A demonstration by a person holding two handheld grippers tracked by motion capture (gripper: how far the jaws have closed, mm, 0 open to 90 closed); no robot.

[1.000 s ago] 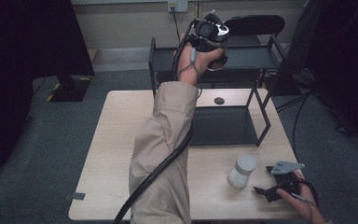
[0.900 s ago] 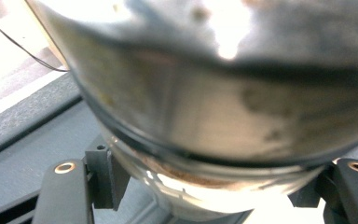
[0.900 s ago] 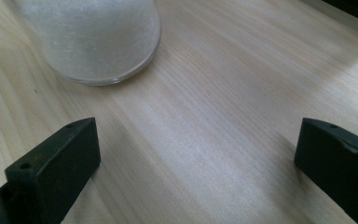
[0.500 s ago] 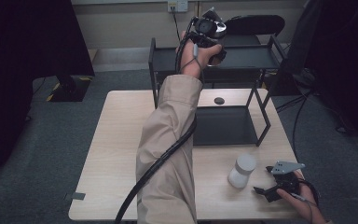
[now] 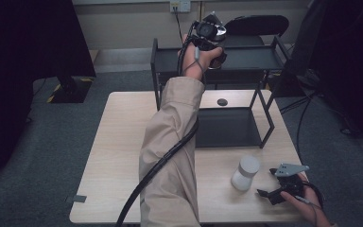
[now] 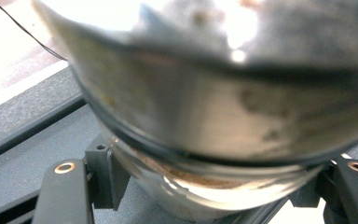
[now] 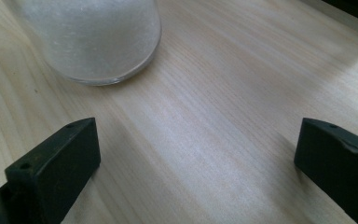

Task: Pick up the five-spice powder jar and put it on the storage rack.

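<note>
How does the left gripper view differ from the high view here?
Left gripper view: black jaws close against the sides of a glass jar, its rim and base seen close up.

High view: the left gripper raised over the black shelf's top tier, the white jar on the table, the right gripper beside it.

Both: the shelf.

table (image 5: 123, 156) | black rack (image 5: 246, 127) | small dark disc (image 5: 222, 101) | chair (image 5: 257, 22)

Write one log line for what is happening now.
left gripper: shut on jar | over shelf | right gripper: open | white jar: on table
</note>
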